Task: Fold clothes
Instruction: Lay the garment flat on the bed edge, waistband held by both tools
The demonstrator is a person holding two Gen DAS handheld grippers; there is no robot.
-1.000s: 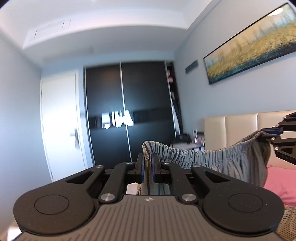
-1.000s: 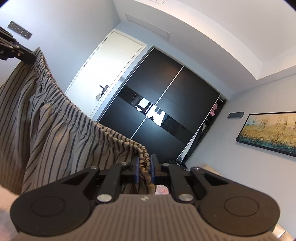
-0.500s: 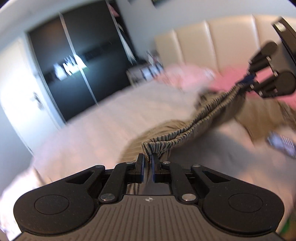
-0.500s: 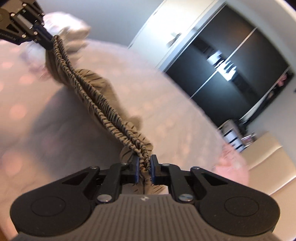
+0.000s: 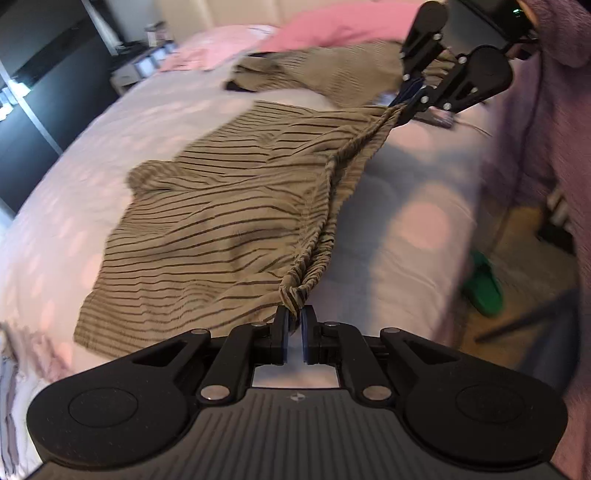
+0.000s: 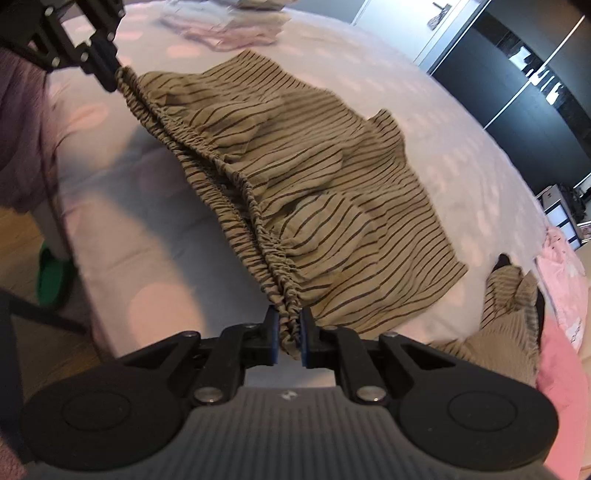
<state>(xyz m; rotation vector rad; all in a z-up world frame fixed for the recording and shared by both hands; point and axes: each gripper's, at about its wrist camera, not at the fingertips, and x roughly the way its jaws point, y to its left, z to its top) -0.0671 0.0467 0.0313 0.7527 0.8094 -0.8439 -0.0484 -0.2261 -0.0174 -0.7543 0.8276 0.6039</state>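
Note:
A pair of tan shorts with thin dark stripes (image 5: 221, 221) lies spread on the bed, legs pointing away from the bed's near edge; it also shows in the right wrist view (image 6: 332, 177). My left gripper (image 5: 294, 321) is shut on one end of the gathered elastic waistband. My right gripper (image 6: 287, 325) is shut on the other end. Each gripper shows in the other's view: the right gripper (image 5: 410, 105) at top right, the left gripper (image 6: 110, 79) at top left. The waistband runs between them, slightly slack, near the bed's edge.
The bed sheet (image 5: 92, 155) is pale with pink dots. A second striped tan garment (image 5: 332, 70) and a pink pillow (image 5: 332, 22) lie near the headboard. A green slipper (image 5: 484, 284) lies on the wooden floor beside the bed. A black wardrobe (image 6: 517, 96) stands beyond.
Both grippers have swung down from holding the shorts up in the air. The shorts now lie flat on the bed, waistband still held at both ends.

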